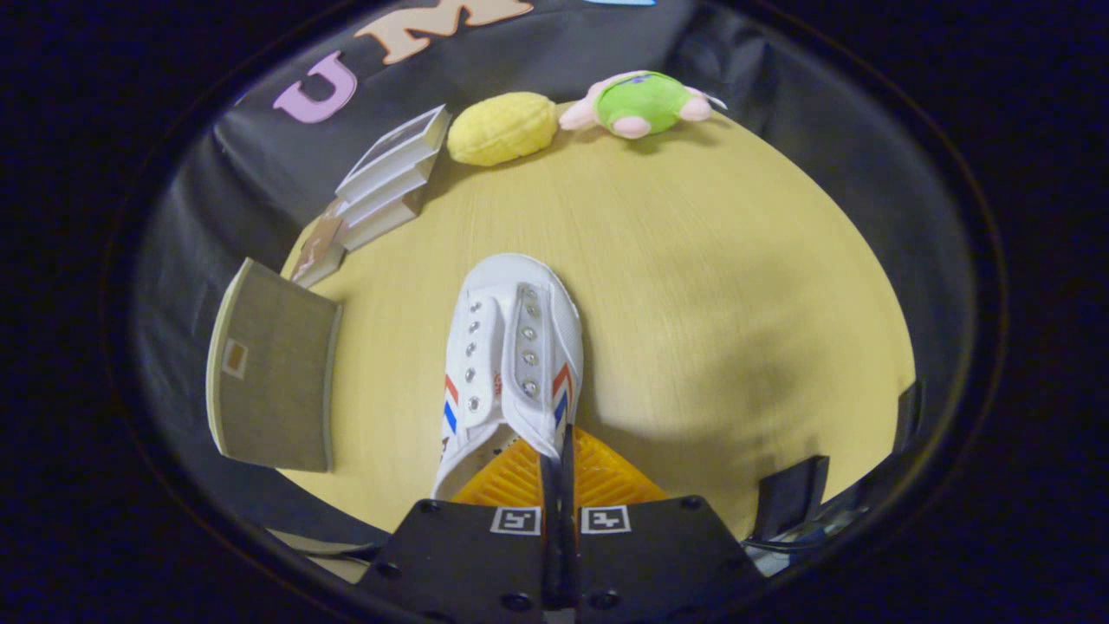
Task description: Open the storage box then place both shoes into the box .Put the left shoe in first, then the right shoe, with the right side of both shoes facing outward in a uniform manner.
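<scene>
Pinching the shoe's (511, 355) collar, the claw (560, 464) holds it over the table (719, 286). Box (273, 377) left; books (390, 178), plush toys (645, 104) beyond.

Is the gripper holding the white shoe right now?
Yes: the gripper's orange fingers are closed together, pinching the rear edge of the white shoe between them.

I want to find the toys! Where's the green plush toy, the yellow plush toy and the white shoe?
Green plush toy (645, 102): gripper view, on its green body.
Yellow plush toy (502, 128): gripper view, on its middle.
White shoe (511, 347): gripper view, on its eyelet rows; the gripper (559, 459) is shut on its rear edge.
</scene>
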Demonstrator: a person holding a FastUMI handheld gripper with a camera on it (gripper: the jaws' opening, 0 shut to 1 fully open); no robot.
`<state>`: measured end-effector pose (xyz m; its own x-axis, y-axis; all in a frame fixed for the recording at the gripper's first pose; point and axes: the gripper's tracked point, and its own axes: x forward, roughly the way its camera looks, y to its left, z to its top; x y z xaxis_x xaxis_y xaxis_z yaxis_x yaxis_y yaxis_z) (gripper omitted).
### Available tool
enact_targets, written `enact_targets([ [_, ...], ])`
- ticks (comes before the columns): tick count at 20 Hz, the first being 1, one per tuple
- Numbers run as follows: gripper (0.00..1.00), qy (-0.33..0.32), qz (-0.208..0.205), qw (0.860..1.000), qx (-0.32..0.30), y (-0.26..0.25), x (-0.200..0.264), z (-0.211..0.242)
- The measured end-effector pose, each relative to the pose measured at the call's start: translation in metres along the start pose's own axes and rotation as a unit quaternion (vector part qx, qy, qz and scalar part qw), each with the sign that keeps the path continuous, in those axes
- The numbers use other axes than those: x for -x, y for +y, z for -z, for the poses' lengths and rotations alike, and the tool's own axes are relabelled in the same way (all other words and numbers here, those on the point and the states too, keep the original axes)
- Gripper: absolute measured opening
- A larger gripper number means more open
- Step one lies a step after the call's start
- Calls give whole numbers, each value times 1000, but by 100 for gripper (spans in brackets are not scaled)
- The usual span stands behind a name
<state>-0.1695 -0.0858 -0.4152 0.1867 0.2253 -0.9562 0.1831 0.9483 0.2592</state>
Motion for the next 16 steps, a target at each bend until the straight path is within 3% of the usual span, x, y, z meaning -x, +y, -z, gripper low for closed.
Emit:
enact_targets([
  [5, 3, 12, -65, 996, -62, 23, 9, 1],
  [9, 3, 16, -142, 983, -116, 51, 23, 4],
  [16, 3, 48, -129, 987, -78, 62, 5, 25],
])
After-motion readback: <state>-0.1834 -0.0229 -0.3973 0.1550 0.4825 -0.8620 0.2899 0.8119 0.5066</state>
